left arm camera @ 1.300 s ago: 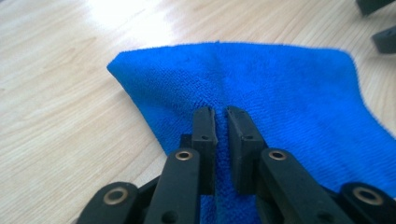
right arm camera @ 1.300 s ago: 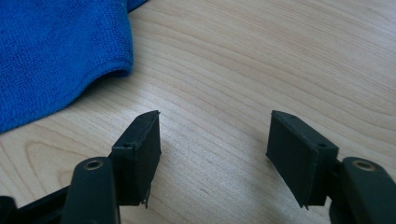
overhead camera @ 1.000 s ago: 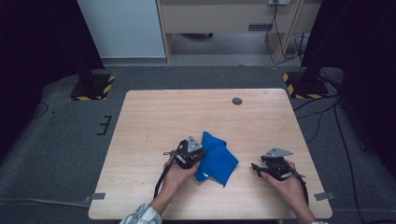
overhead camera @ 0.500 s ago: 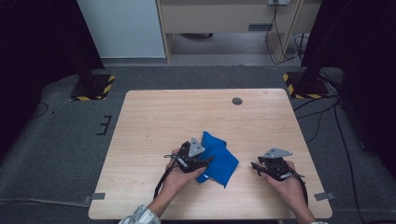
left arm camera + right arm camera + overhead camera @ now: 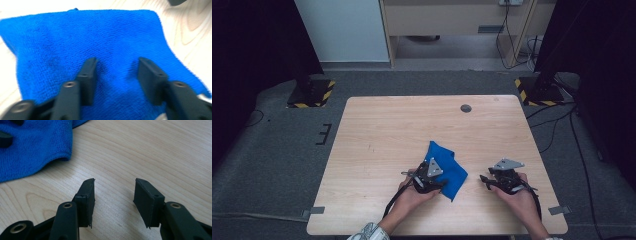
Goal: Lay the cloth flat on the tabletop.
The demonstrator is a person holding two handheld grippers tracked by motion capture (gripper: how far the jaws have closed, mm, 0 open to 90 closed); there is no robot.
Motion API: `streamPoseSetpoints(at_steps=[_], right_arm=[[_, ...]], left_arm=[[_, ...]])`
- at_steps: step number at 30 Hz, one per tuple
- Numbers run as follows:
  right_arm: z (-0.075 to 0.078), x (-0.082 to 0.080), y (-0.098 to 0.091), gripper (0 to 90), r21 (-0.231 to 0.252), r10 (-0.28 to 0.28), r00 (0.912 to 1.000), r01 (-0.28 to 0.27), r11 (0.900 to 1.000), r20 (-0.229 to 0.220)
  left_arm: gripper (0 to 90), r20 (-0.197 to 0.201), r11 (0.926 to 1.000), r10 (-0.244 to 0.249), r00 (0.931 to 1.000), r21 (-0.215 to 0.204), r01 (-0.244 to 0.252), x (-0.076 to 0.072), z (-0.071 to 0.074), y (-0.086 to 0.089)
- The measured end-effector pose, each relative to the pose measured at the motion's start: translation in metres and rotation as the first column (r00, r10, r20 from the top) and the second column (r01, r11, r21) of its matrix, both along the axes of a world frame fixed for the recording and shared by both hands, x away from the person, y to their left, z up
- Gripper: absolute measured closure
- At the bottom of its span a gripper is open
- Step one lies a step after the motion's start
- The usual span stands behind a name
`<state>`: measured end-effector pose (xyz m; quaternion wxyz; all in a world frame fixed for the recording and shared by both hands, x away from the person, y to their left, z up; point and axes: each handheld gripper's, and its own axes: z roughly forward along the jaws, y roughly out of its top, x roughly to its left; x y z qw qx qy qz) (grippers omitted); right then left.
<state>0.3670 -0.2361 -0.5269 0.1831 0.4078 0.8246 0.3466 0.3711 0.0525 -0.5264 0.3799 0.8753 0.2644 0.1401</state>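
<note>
- Since a second ago, the left gripper (image 5: 439, 184) has slid toward the near edge of the folded blue terry cloth (image 5: 446, 169), and the cloth now lies flatter, its raised flap gone.
- That cloth sits on the near middle of the pale wooden table (image 5: 387, 135), folded into a rough rectangle, its far corner pointing away from the person.
- In the left gripper view the jaws stand apart over the cloth's (image 5: 82, 35) nap, having just been closing (they had opened wider a moment before); nothing is pinched between them, and I judge they hover or press lightly to smooth the fold rather than lift it.
- Off to the side, the right gripper (image 5: 484, 179) rests low on bare wood, well apart from the cloth, probably waiting its turn.
- Its jaws have just been opening and grasp nothing; the right gripper view shows wood grain between them and the cloth's (image 5: 30, 152) rounded fold farther off.
- A small dark round grommet (image 5: 466, 108) sits near the table's far edge.
</note>
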Motion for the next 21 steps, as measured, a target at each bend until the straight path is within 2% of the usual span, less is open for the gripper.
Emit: streamPoseSetpoints(at_steps=[2,8,10,14,19,21], right_arm=[[0.0,0.0,0.0,51.1,0.001,0.0,1.0,0.0,1.0,0.002],[-0.001,0.001,0.001,51.0,-0.005,0.007,1.0,-0.007,1.0,-0.002],[-0.001,0.0,0.001,51.1,-0.003,0.007,1.0,-0.007,1.0,-0.006],[-0.002,0.001,0.001,50.9,-0.005,0.01,0.9999,-0.01,0.9999,-0.009],[-0.002,0.001,0.002,48.5,-0.006,0.012,0.9998,-0.012,0.9999,-0.012],[-0.002,0.001,0.002,47.6,-0.004,0.01,0.9998,-0.01,0.9999,-0.015]], left_arm=[[67.1,-0.007,1.0,-0.006,1.0,0.001,0.006,-0.001,0.001,-0.001],[80.3,-0.016,0.9997,0.008,0.9998,-0.021,-0.008,0.002,0.006,0.003],[81.2,-0.027,0.9987,0.018,0.9995,-0.048,-0.02,0.002,0.009,0.005],[80.1,-0.007,0.9966,0.024,0.9997,-0.079,-0.024,0.001,0.017,0.008],[78.5,-0.02,0.9978,0.015,0.9997,-0.065,-0.016,0.004,0.014,0.01],[79.0,-0.011,0.9981,0.015,0.9998,-0.059,-0.016,0.004,0.014,0.009]])
